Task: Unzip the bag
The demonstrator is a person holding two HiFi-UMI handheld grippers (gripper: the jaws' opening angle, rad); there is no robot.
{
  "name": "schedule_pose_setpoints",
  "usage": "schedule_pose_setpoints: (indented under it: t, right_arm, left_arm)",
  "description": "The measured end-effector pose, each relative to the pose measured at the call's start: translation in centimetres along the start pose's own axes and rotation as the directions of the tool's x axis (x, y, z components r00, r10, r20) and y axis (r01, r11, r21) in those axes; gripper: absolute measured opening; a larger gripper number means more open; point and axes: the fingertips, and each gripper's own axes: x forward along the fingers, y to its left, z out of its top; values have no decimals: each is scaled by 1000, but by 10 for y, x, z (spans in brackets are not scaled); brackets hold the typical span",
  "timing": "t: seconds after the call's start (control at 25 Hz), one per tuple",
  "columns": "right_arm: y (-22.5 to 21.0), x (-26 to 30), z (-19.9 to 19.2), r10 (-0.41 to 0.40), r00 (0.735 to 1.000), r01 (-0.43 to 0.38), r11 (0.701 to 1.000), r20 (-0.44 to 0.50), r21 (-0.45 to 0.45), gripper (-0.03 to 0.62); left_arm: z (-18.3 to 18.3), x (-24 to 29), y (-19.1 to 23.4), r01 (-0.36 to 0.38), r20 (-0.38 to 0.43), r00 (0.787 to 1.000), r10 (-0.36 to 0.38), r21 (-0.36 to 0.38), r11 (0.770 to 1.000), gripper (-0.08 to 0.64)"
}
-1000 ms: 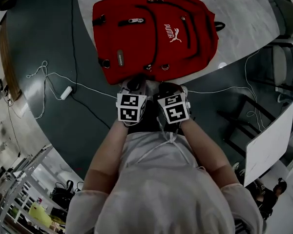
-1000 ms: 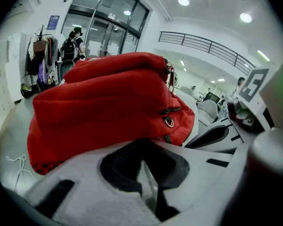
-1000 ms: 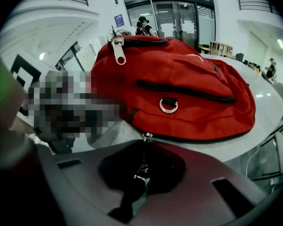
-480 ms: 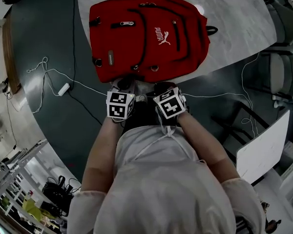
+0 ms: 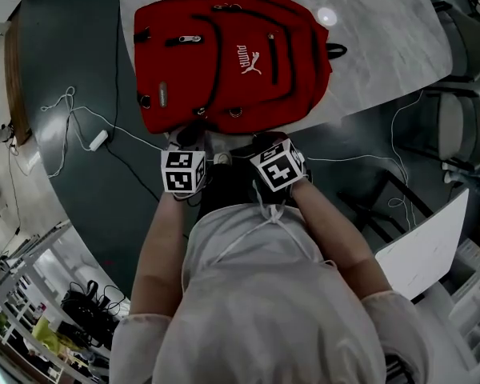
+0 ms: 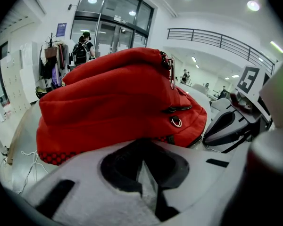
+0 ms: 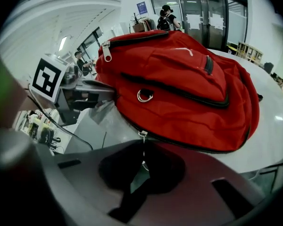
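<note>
One backpack (image 5: 232, 54) is lying lengthwise, top toward the table's (image 5: 384, 38) far edge; two grippers: left gripper (image 6: 146, 171) pressed together, right gripper (image 7: 141, 171) pinching zipper pull (image 7: 142, 135).

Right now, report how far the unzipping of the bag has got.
Done: the right gripper has reached the red backpack, and its fingers are closed, apparently pinching the zipper pull at the near edge. In hand: that grip, while the left gripper sits shut and empty beside the backpack's base. Left: all the unzipping, because the zipper line there looks fully closed.
</note>
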Motion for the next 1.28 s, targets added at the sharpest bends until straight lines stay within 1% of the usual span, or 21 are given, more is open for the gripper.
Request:
schedule_pose_setpoints:
  t: [0.12,0.28,0.48,0.68,0.76,0.88,1.12,1.28]
  right_arm:
    - [-12,-6,-7,3,1000,-3,1000,-8,-7,29]
    - [-24,-12,-12,6,1000,-7,999,-24,-53,29]
    - [-40,-18,-21,29,999,-29,1000,-29,10,29]
    - [-63,-27,-30,0,999,-1,1000,-42,-3,29]
    - [-74,-31,-35,-12,999,12,1000,-43,-3,29]
    - [-87,-34,-43,-18,999,19,1000,-49,22,29]
    - [-104,-39,-49,-28,998,27,1000,-59,-17,29]
    - [-118,-43,-52,-32,997,31,999,-63,-16,29]
  left_arm:
    - [1,0,0,-35,2,999,35,5,999,31]
    - [0,0,3,-61,-3,998,61,-63,996,31]
    - [0,0,4,-87,-4,996,87,-84,993,31]
    - [-1,-1,4,-133,1,991,133,-90,987,31]
    - [-1,0,4,-140,0,990,141,-98,985,32]
    - [-1,0,5,-141,-4,990,142,-117,983,32]
    - [0,-2,6,-160,-2,987,161,-121,980,31]
    - [0,0,7,-168,-3,986,170,-135,976,31]
